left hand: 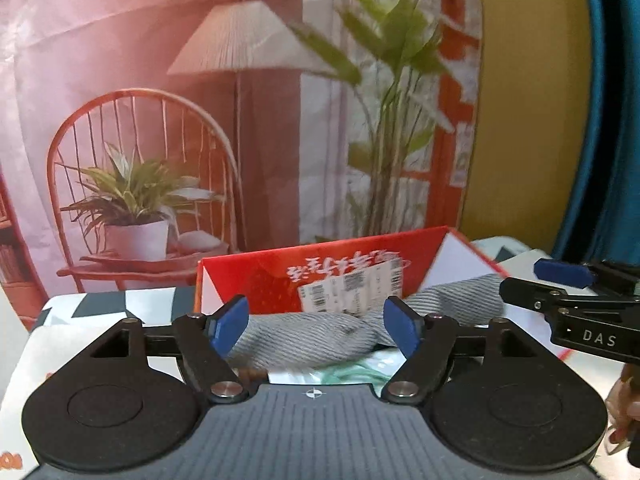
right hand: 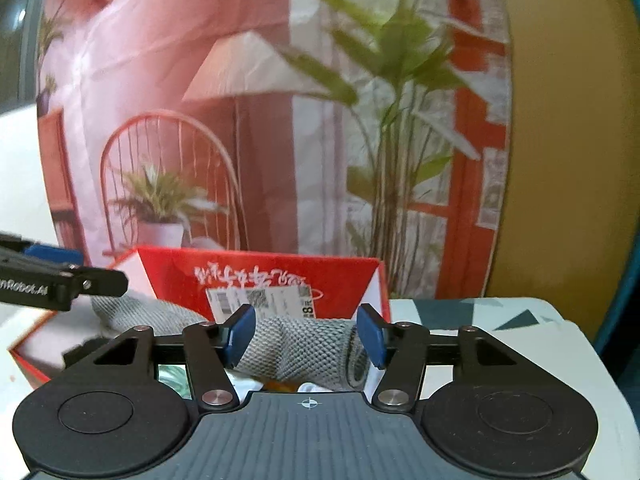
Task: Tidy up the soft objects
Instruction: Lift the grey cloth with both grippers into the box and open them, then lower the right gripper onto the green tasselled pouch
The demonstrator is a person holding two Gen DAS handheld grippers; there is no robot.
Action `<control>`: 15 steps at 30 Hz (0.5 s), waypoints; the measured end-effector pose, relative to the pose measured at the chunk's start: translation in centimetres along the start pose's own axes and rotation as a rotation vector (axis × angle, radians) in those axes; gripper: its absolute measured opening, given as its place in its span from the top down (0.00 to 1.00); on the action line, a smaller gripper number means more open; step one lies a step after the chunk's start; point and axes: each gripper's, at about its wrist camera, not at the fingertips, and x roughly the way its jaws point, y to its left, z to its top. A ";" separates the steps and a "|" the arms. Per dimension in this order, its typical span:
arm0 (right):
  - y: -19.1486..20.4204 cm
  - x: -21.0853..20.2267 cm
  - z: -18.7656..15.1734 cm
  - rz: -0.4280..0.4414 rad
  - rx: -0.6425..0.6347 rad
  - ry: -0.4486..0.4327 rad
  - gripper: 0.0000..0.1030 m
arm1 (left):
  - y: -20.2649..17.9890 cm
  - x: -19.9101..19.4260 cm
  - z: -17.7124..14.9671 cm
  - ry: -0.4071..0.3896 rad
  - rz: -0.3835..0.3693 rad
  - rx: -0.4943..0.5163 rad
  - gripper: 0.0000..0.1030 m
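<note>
A grey knitted cloth lies draped in an open red cardboard box with a white shipping label. My left gripper is open, its blue pads just above and either side of the cloth. My right gripper is open too, its pads straddling the other end of the grey cloth. The red box fills the middle of the right wrist view. Each gripper shows at the edge of the other's view: the right one, the left one. White and green fabric lies under the cloth.
The box stands on a surface with a white and dark geometric cover. A printed backdrop of a chair, lamp and plants hangs close behind. A yellow panel and blue fabric stand at the right.
</note>
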 end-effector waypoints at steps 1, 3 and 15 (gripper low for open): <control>-0.1 -0.8 -0.2 0.004 0.006 -0.012 0.49 | -0.2 -0.6 -0.3 -0.006 -0.002 -0.006 0.25; -0.2 -2.3 -0.7 0.018 0.013 -0.031 0.49 | -0.5 -2.1 -1.3 -0.016 -0.007 -0.024 0.25; -1.5 -9.4 -7.3 0.004 0.115 0.028 0.48 | -1.0 -6.2 -10.3 0.054 -0.042 -0.124 0.25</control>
